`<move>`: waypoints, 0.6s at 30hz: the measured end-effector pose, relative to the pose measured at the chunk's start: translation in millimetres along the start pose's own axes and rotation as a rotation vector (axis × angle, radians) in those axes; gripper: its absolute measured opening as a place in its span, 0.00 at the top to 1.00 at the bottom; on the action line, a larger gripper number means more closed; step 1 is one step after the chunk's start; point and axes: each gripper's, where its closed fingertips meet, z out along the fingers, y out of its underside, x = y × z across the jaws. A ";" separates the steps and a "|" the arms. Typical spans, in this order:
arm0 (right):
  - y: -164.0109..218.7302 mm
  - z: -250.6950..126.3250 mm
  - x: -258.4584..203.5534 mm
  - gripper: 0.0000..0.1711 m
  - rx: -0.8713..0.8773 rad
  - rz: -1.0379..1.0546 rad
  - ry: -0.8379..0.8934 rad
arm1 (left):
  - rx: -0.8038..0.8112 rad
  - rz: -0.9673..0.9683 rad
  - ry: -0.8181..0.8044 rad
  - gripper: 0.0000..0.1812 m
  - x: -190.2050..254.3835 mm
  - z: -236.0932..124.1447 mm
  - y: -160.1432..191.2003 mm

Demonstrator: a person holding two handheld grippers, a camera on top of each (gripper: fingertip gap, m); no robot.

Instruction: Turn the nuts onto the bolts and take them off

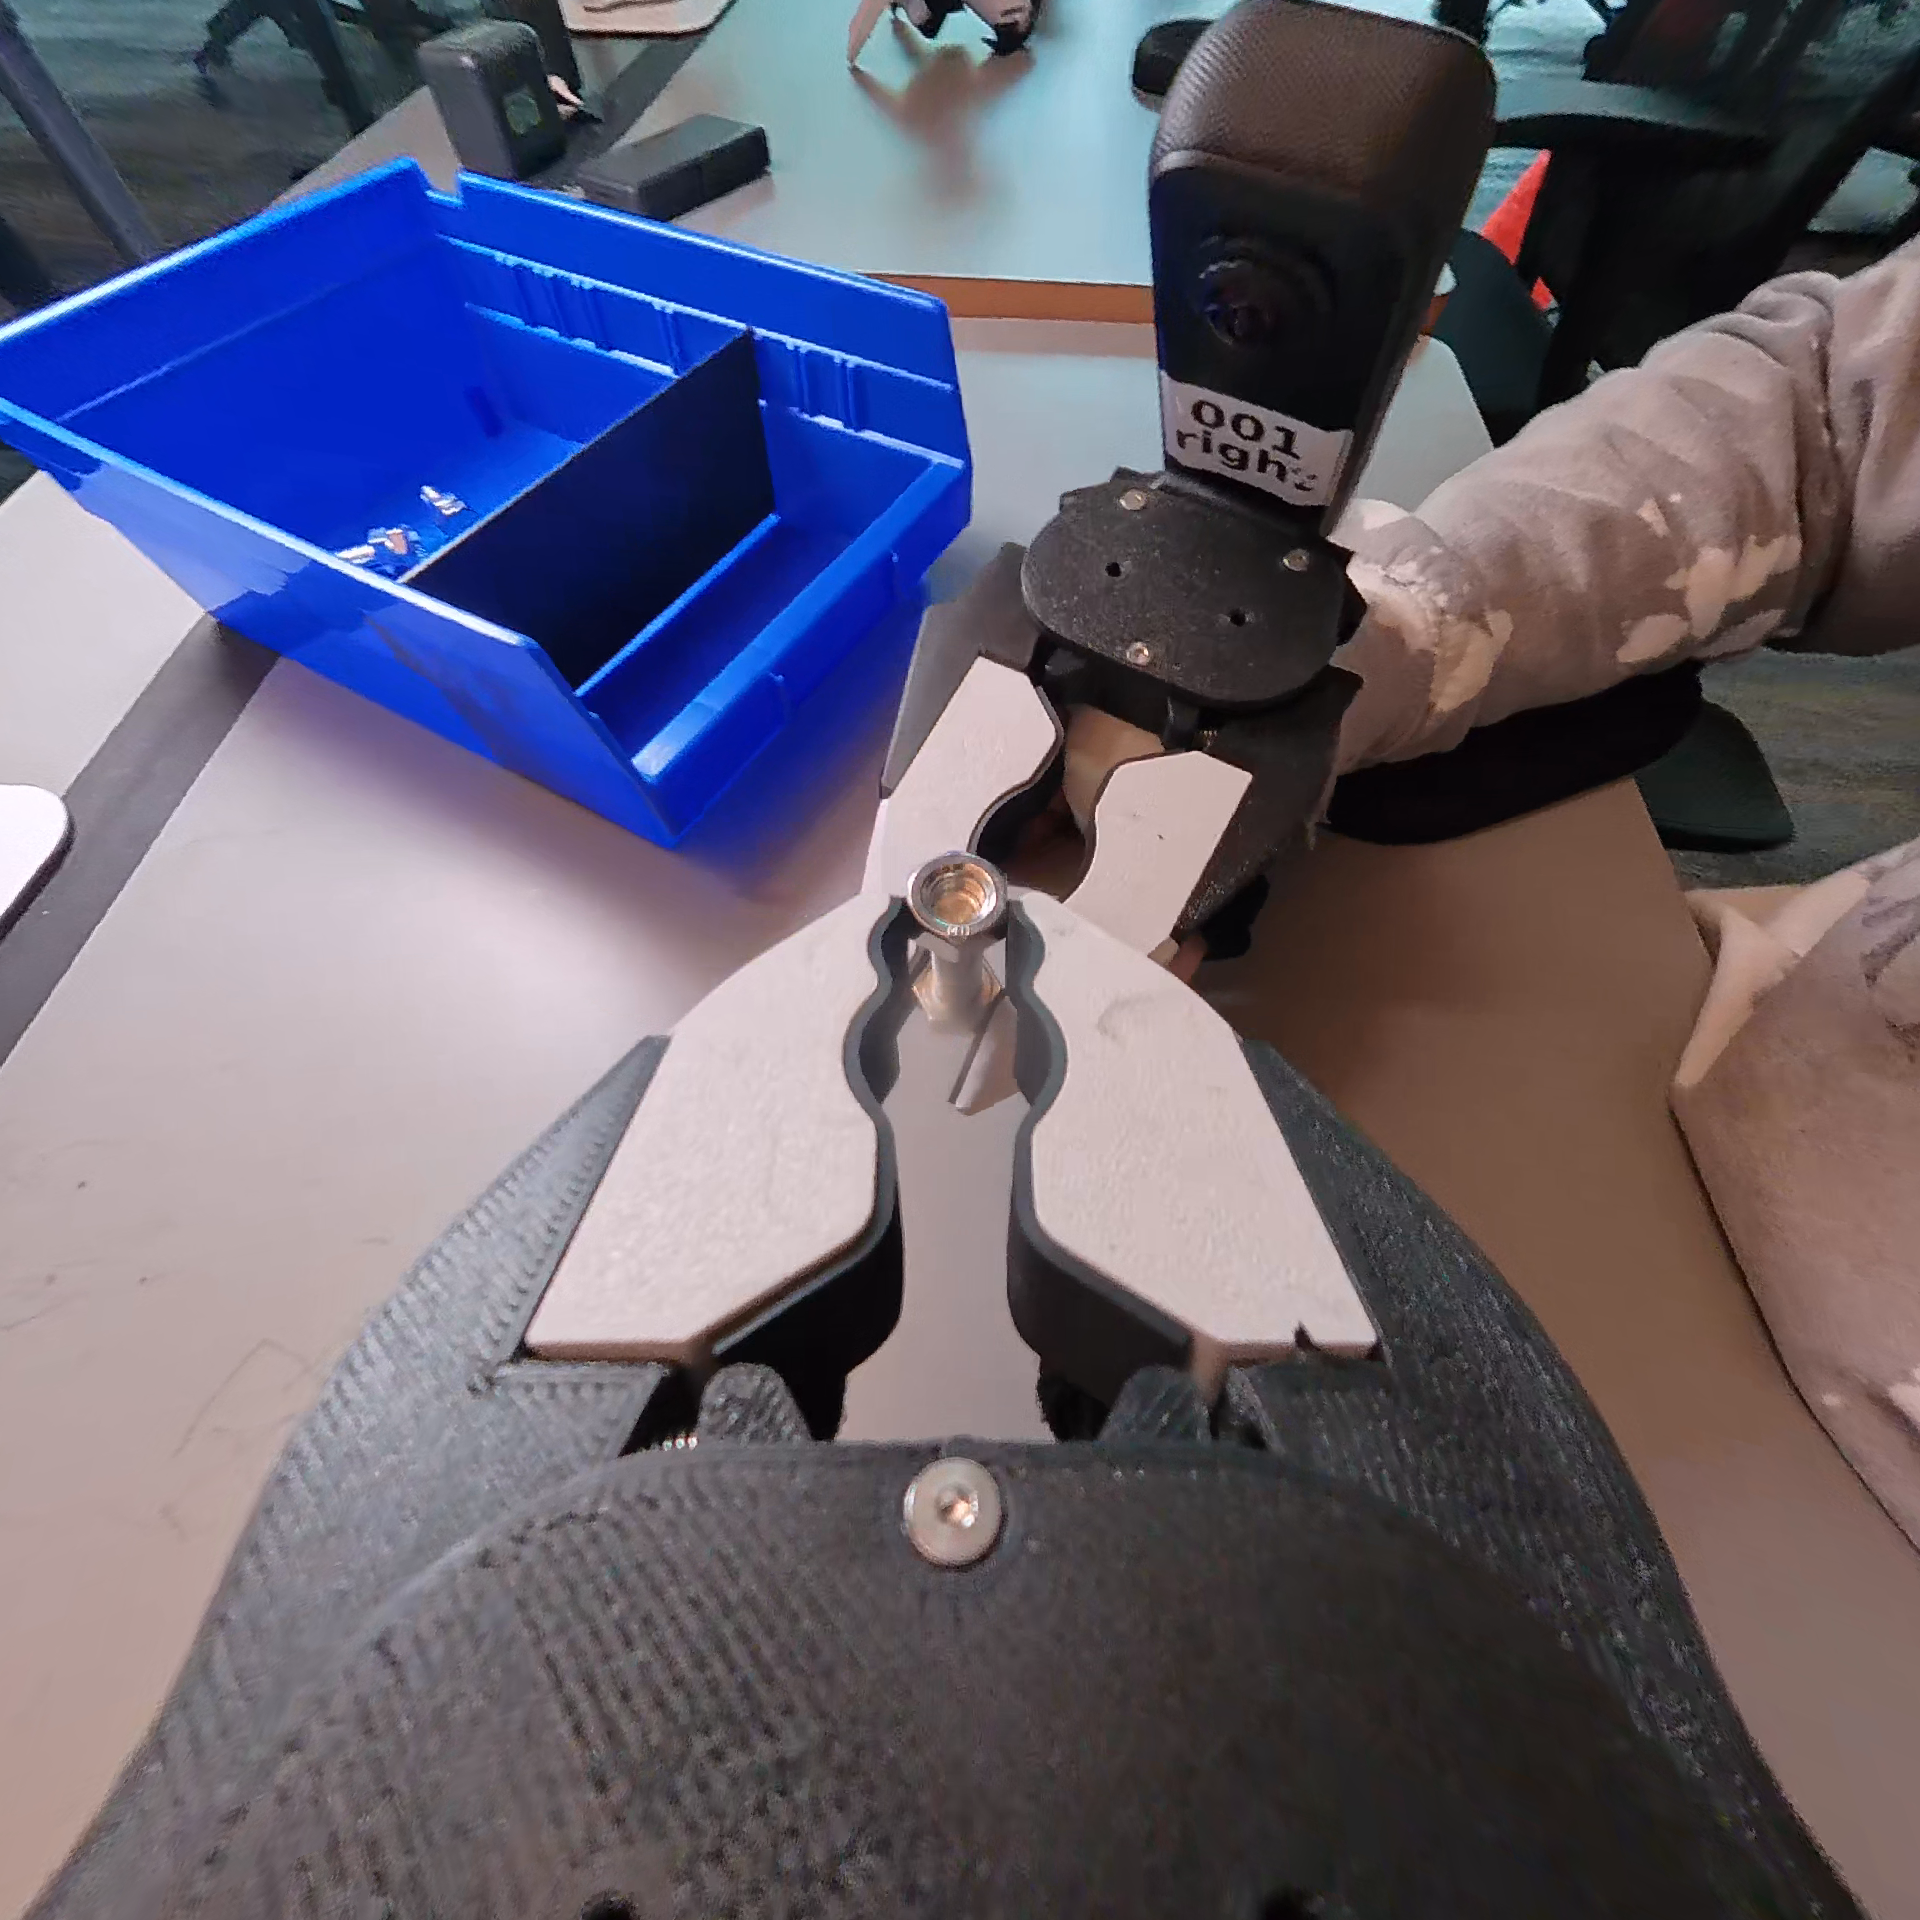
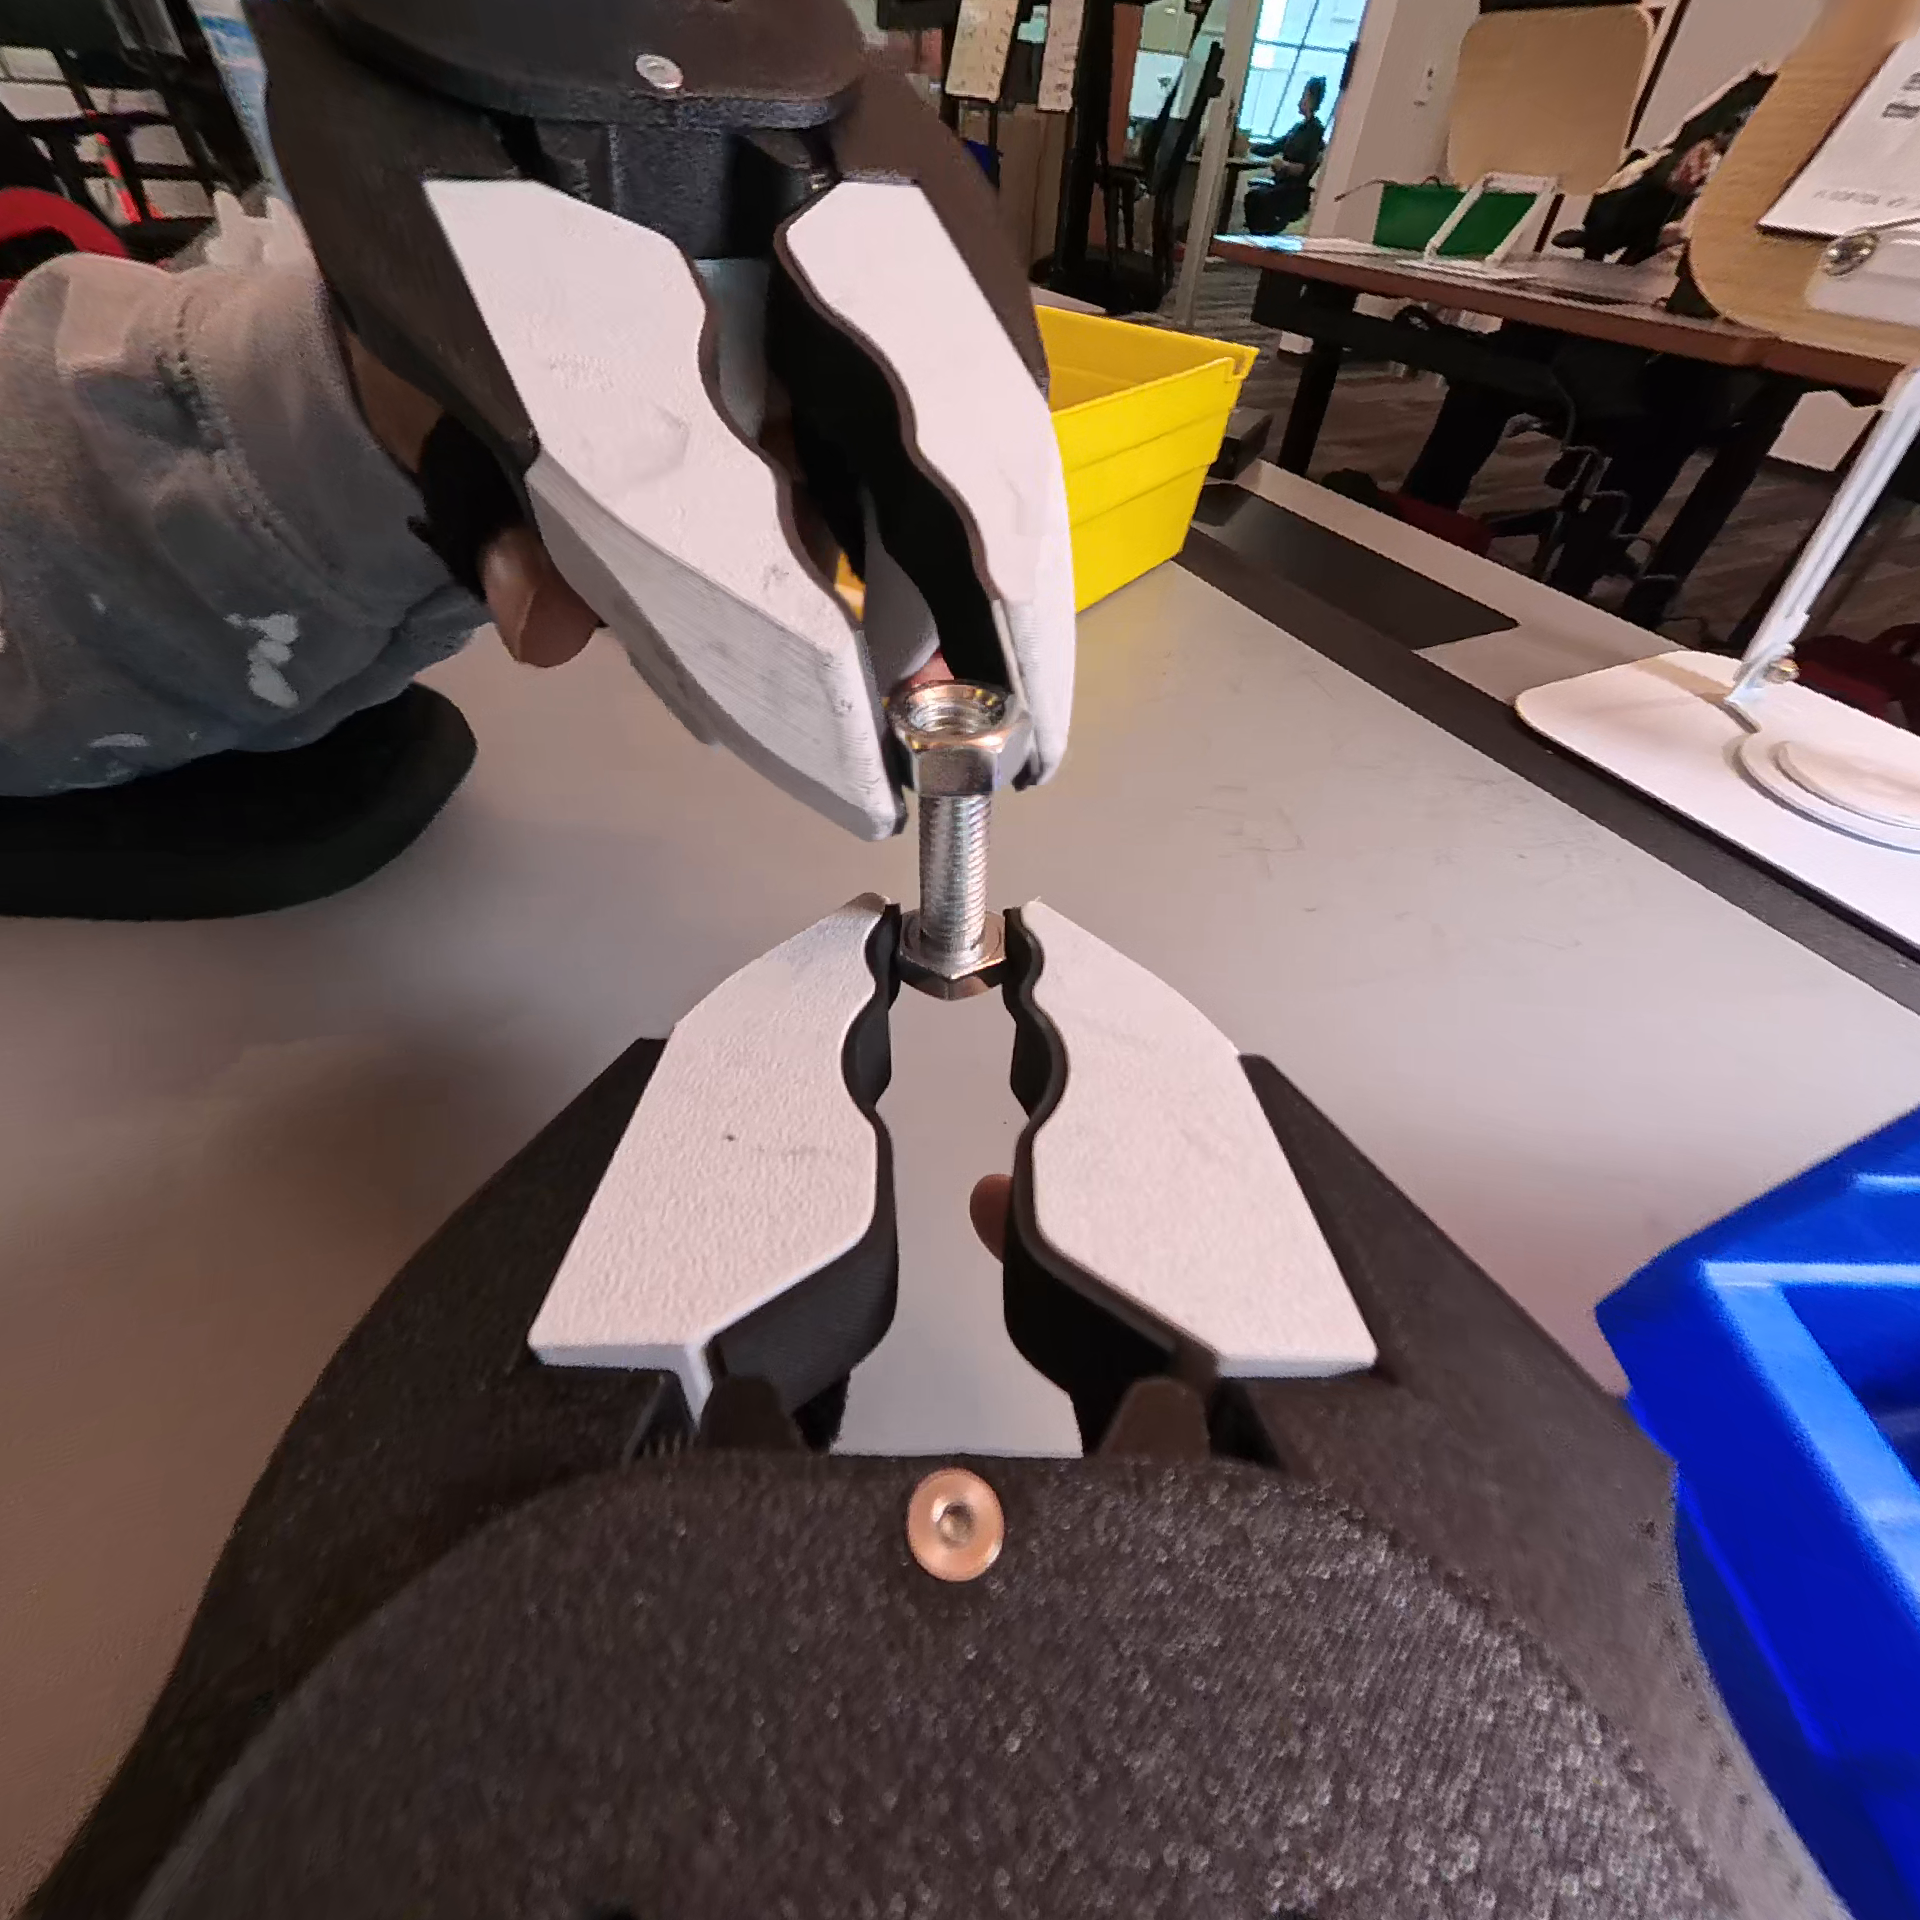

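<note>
Grey table point(image 2: 1299, 831); left fingers point(image 2: 951, 748) pinching nut point(image 2: 954, 727), right fingers point(image 2: 951, 951) pinching bolt point(image 2: 951, 883) head.

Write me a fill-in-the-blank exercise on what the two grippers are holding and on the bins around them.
1. The left gripper has its jaws shut on the ___ at the threaded end of the bolt.
2. The right gripper clamps the bolt by its hex ___.
3. The bin with the black divider is ___.
4. The tray behind the left gripper is ___.

Missing words: nut; head; blue; yellow.
</note>
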 end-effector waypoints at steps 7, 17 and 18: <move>-4.8 1.0 -24.0 0.89 0.040 -0.040 -0.131 | -0.075 0.072 0.199 0.90 20.0 -12.4 5.8; 5.2 6.3 -33.0 0.89 -0.038 -0.073 -0.157 | -0.183 0.133 0.202 0.90 23.9 -14.1 18.5; 7.0 7.0 -31.5 0.89 -0.054 -0.079 -0.143 | -0.197 0.138 0.188 0.90 22.8 -14.4 19.2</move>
